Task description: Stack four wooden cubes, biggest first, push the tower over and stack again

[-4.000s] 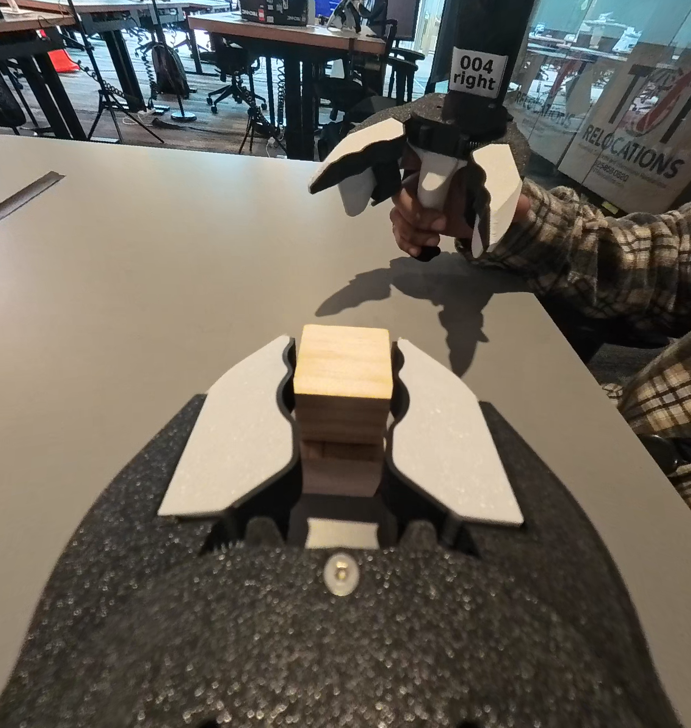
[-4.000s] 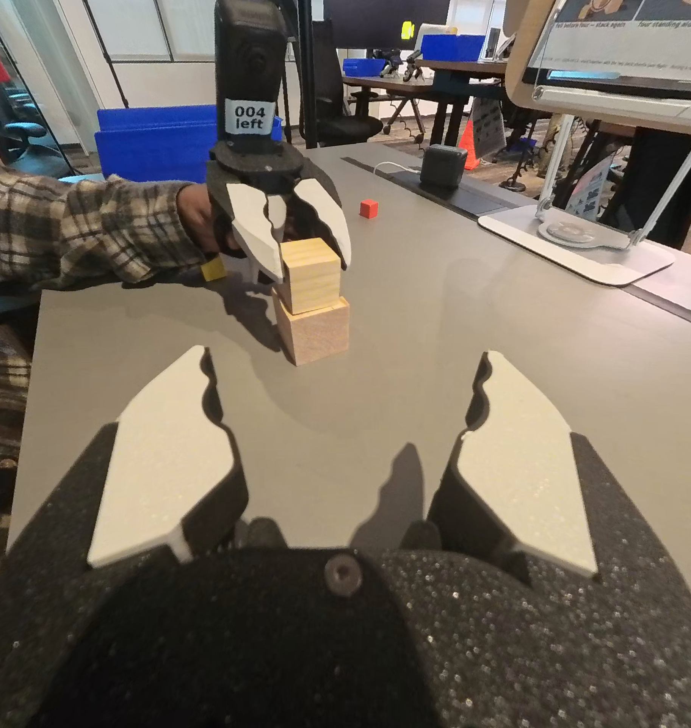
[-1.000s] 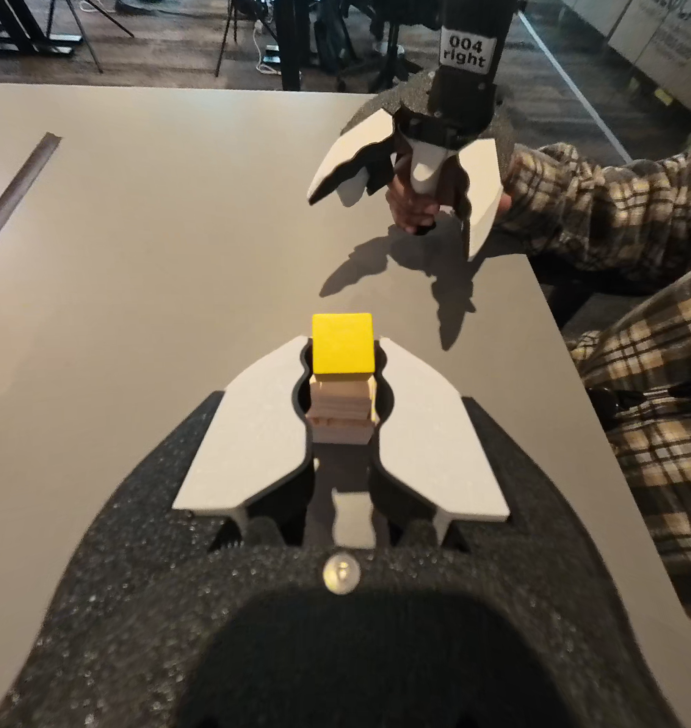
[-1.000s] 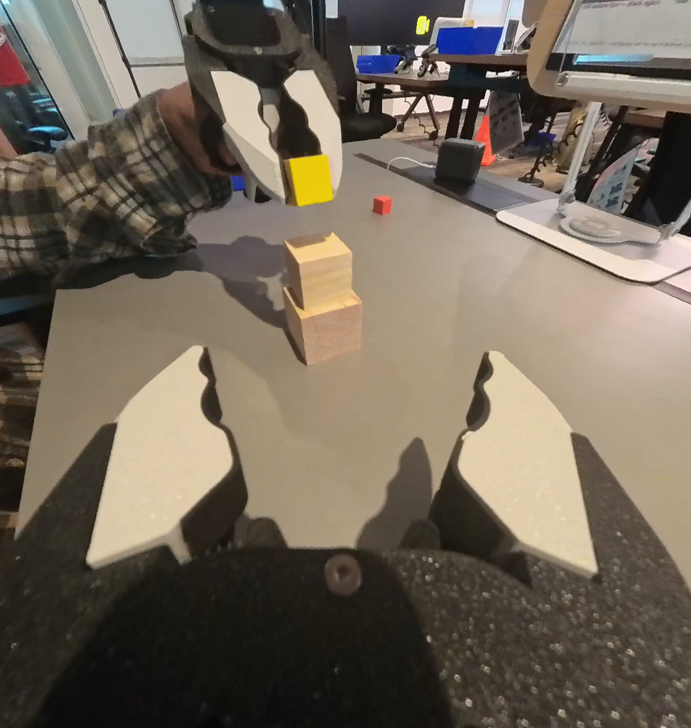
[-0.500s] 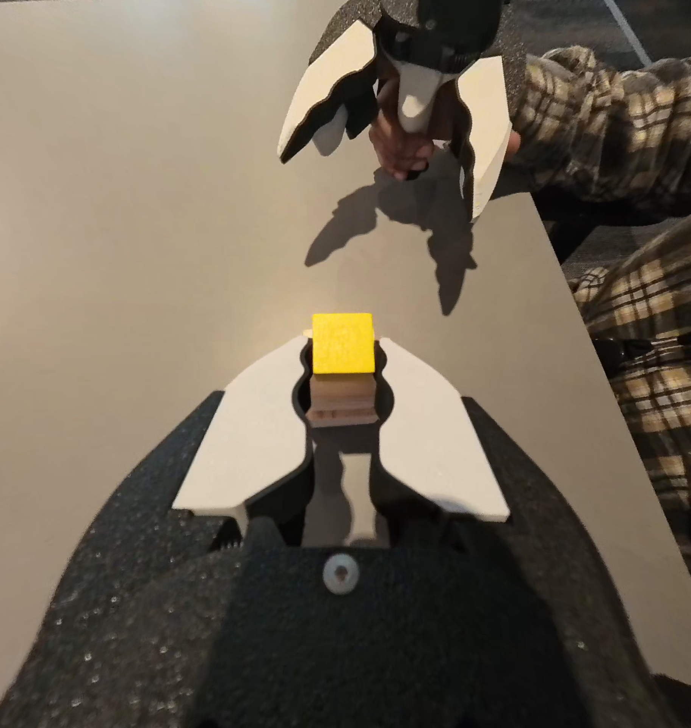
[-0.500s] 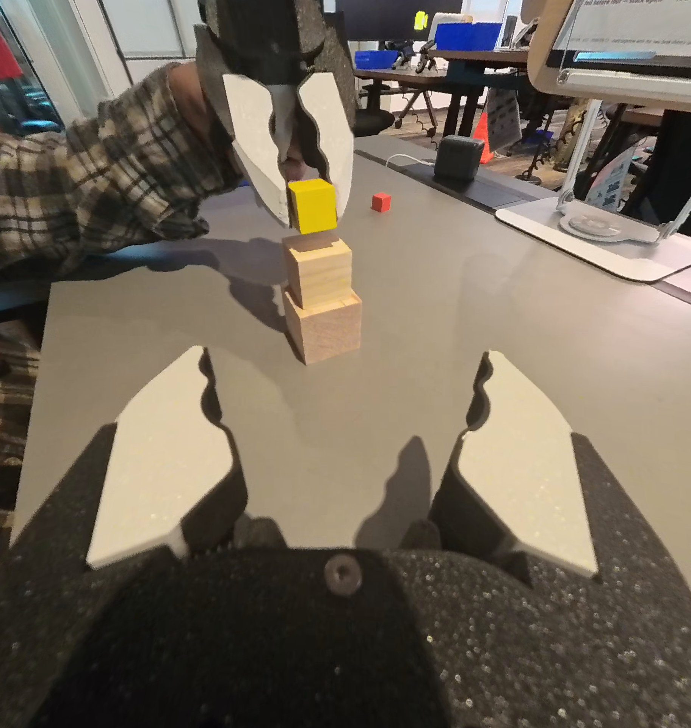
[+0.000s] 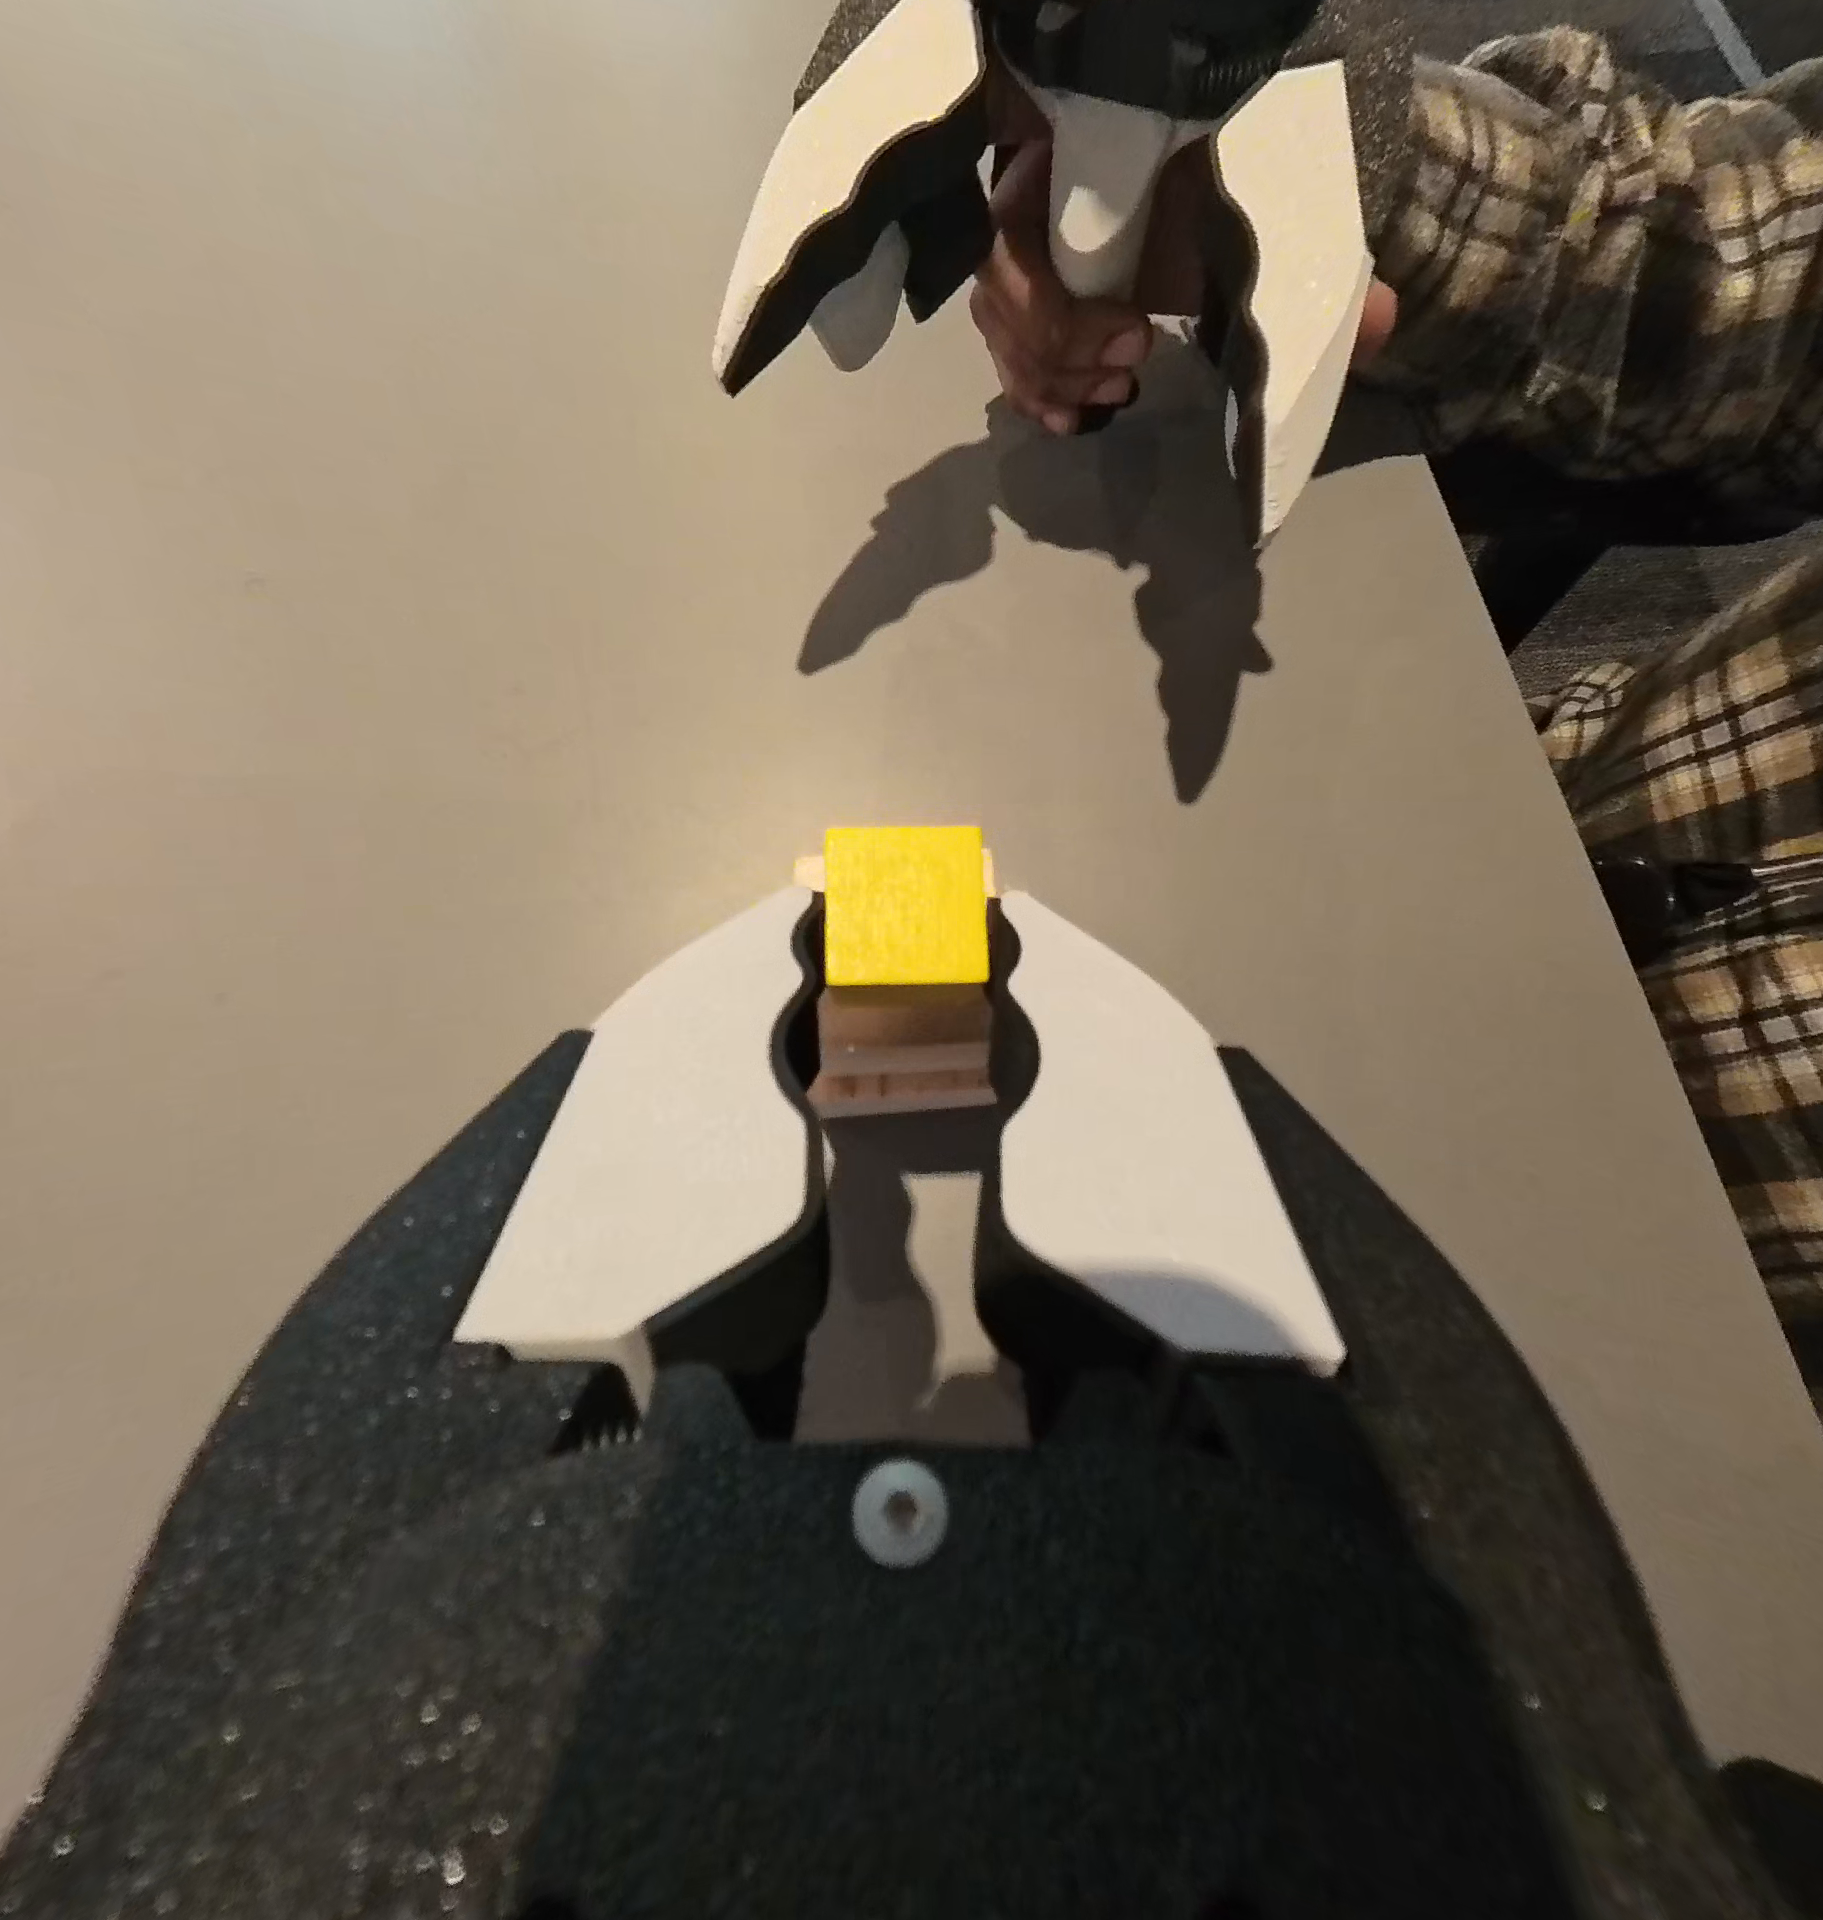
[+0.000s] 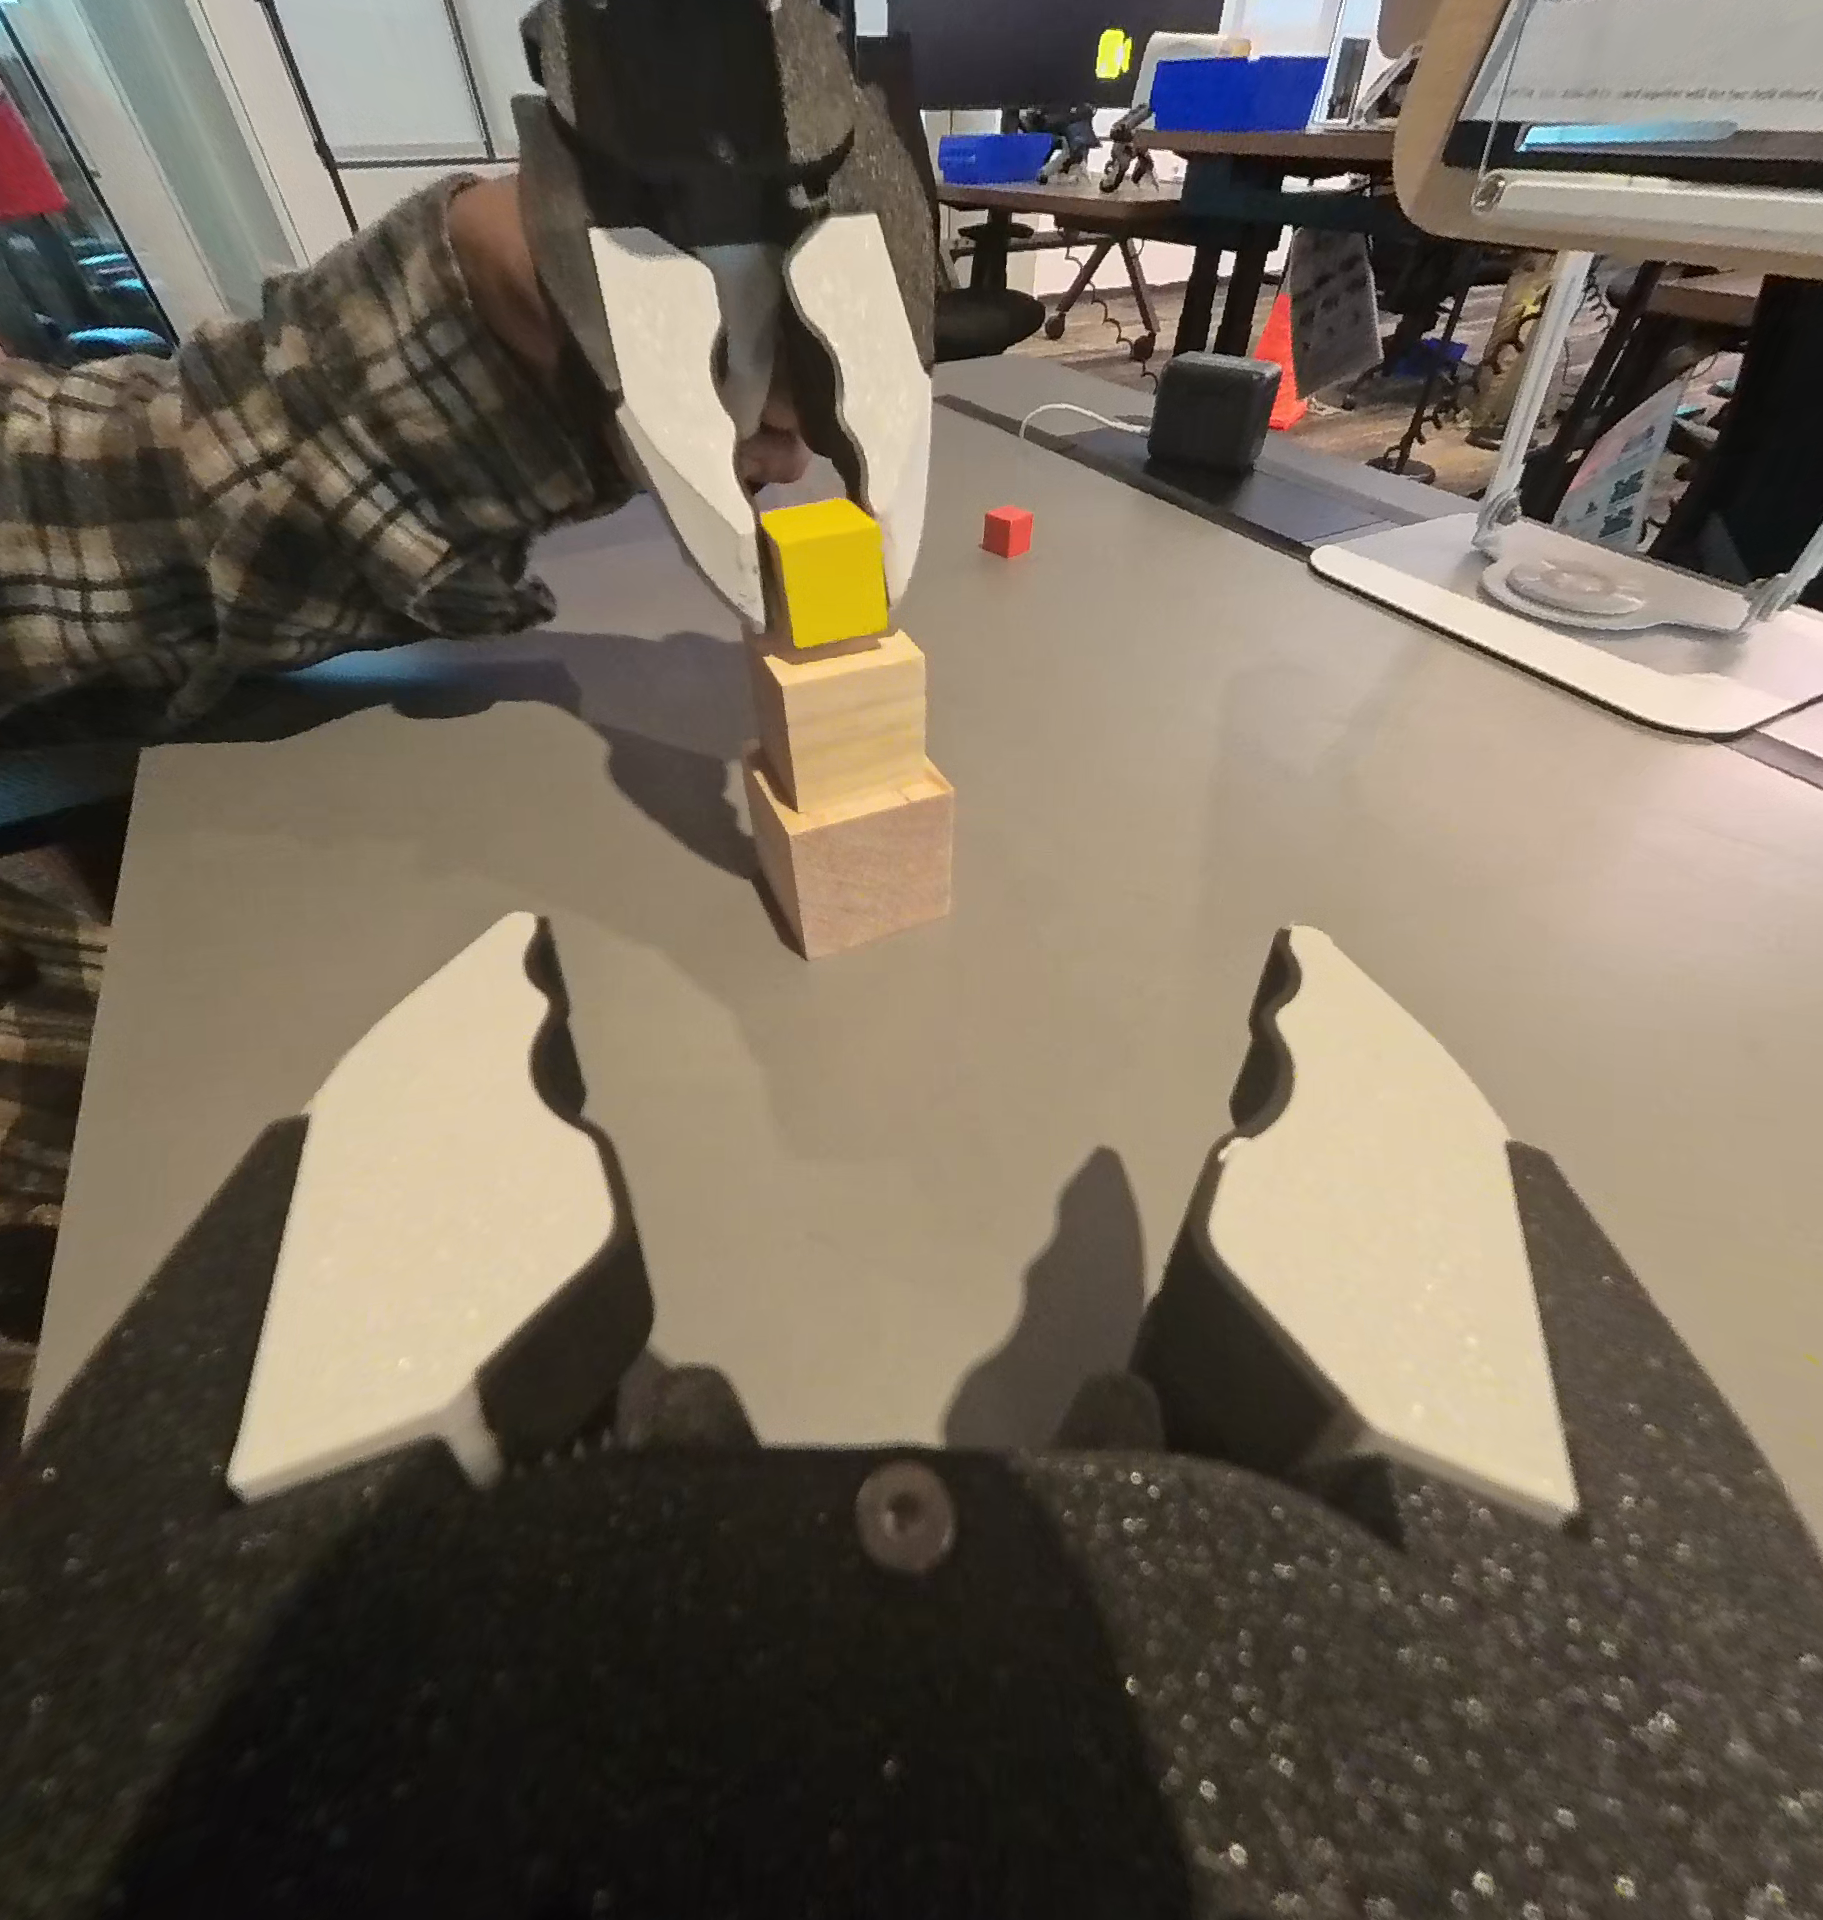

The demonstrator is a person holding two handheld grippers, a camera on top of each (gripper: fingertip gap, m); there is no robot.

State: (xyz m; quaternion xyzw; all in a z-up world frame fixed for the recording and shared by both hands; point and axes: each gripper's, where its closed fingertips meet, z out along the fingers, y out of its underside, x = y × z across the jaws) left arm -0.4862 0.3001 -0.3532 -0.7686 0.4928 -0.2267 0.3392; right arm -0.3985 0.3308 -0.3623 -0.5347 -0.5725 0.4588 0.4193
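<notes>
Two plain wooden cubes stand stacked on the grey table [image 8: 1302, 883]: the biggest cube [image 8: 865, 868] below, a smaller one [image 8: 850, 717] on it. My left gripper [image 7: 905, 902] is shut on a yellow cube [image 7: 905, 906] and holds it on or just above the top of that stack; it also shows in the right wrist view [image 8: 829, 582]. In the left wrist view the stack [image 7: 902, 1049] is mostly hidden under the yellow cube. My right gripper [image 8: 912, 966] is open and empty, a short way in front of the stack. A small red cube [image 8: 1007, 531] lies farther back.
A dark box [image 8: 1212, 408] with a white cable sits at the back on a dark strip. A white stand base [image 8: 1572, 623] is at the right. The table's edge [image 7: 1613, 883] runs along the right of the left wrist view, by a plaid sleeve [image 7: 1665, 260]. Left tips to right tips: about 11 centimetres.
Four seconds ago my left gripper held the second wooden cube on the biggest one. It has since brought the yellow cube and lowered it onto the stack. The right gripper has stayed open in place.
</notes>
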